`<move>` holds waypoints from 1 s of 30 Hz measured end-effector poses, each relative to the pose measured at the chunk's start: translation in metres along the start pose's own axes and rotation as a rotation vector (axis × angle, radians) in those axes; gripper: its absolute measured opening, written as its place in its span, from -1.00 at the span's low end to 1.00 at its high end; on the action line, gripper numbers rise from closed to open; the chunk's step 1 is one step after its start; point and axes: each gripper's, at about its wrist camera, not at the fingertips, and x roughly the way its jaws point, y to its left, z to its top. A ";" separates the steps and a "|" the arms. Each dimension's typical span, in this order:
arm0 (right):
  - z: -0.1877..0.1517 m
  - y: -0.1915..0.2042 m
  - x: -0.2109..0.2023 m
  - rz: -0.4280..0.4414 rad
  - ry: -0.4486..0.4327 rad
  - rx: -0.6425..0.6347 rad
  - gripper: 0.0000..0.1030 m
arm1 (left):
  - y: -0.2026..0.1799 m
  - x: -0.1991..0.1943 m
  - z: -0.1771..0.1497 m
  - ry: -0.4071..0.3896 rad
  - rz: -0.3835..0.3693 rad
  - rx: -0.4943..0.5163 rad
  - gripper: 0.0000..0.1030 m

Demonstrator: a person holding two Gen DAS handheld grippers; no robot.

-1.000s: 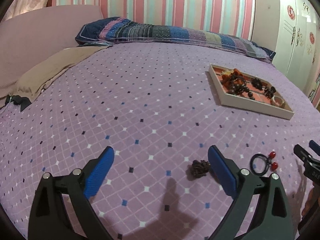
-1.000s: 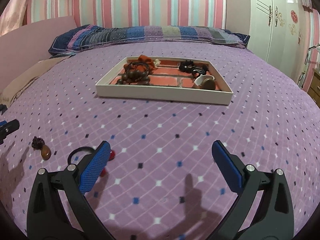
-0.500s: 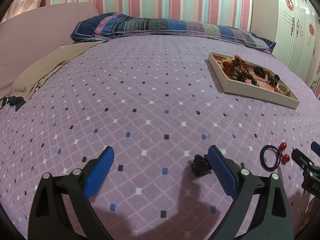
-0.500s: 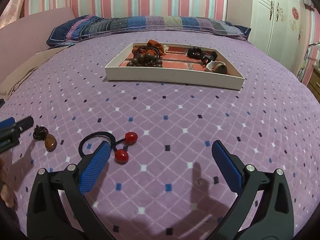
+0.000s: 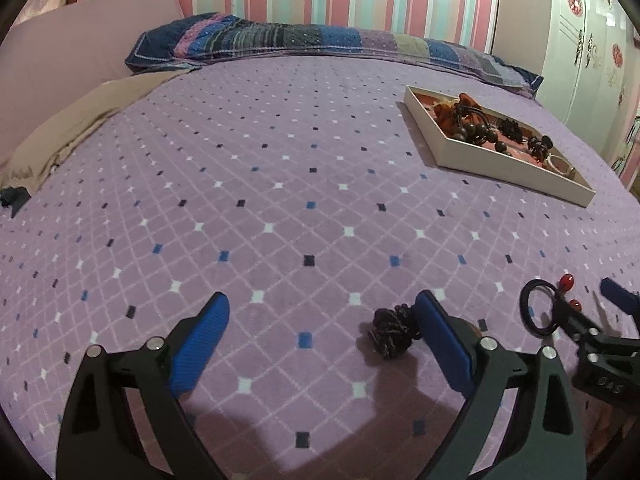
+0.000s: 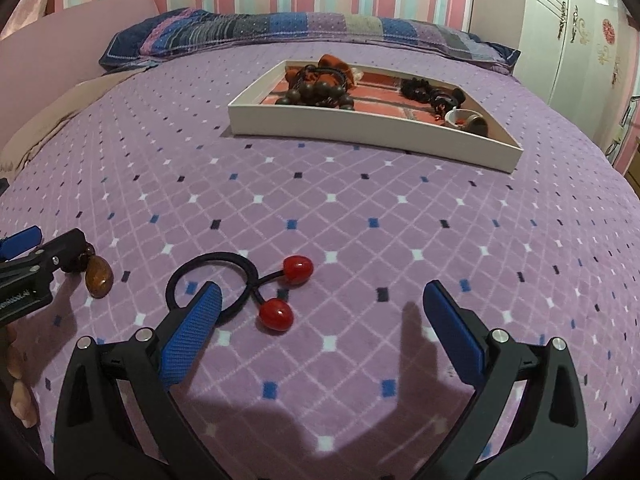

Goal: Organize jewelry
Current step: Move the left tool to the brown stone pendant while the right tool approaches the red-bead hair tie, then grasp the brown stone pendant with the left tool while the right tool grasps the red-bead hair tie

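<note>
My left gripper (image 5: pixel 322 344) is spread wide and holds nothing. A dark cord bundle with an amber pendant (image 5: pixel 390 332) lies on the purple bedspread (image 5: pixel 280 200) between my left fingers, close against the inner face of the right-hand finger (image 5: pixel 442 344). In the right wrist view the pendant's amber stone (image 6: pixel 98 276) shows just past that finger's tip.

My right gripper (image 6: pixel 316 330) is also spread wide and empty. A black hair tie with 2 red beads (image 6: pixel 248 284) lies flat between my right fingers, nearer the left-hand finger (image 6: pixel 192 328), whose tip overlaps the loop in the view; I cannot tell whether it touches.

Well beyond both grippers, the white tray (image 6: pixel 360 128) sits on the bedspread. It already contains a brown bead bracelet (image 6: pixel 320 94), an orange item, black hair ties (image 6: pixel 424 90) and a small ring-shaped piece at its right end.

Assessment: the task appears mostly complete. 2 loose items remain outside the tray, 1 in front of each gripper. Neither is gripped yet. Each needs closing on, lifting and carrying forward to the tray.
</note>
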 end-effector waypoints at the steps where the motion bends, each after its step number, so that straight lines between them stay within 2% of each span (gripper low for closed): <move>1: 0.000 0.001 0.002 0.001 0.006 -0.003 0.86 | 0.000 0.000 0.000 0.000 -0.009 -0.001 0.64; 4: -0.002 0.001 0.004 0.002 0.004 -0.001 0.80 | -0.001 -0.002 -0.002 -0.005 -0.027 0.007 0.49; 7: -0.002 0.001 0.003 0.005 -0.002 0.002 0.64 | -0.004 -0.004 -0.004 -0.004 -0.035 0.022 0.38; 10: -0.003 0.001 0.002 0.009 -0.009 -0.001 0.44 | -0.005 -0.005 -0.005 -0.002 -0.074 0.020 0.12; 15: -0.004 0.002 0.000 0.021 -0.023 -0.005 -0.11 | -0.008 -0.006 -0.006 -0.002 -0.103 0.036 -0.16; 19: -0.005 0.003 0.000 0.032 -0.026 -0.008 -0.38 | -0.012 -0.008 -0.008 -0.003 -0.134 0.055 -0.52; 21: -0.005 0.003 -0.001 0.036 -0.027 -0.012 -0.61 | -0.014 -0.009 -0.008 -0.004 -0.139 0.061 -0.56; 23: -0.005 0.003 -0.001 0.039 -0.029 -0.014 -0.70 | -0.014 -0.009 -0.008 -0.005 -0.143 0.058 -0.56; 30: -0.005 0.001 -0.003 0.055 -0.037 0.000 -0.70 | -0.013 -0.009 -0.009 -0.008 -0.149 0.049 -0.59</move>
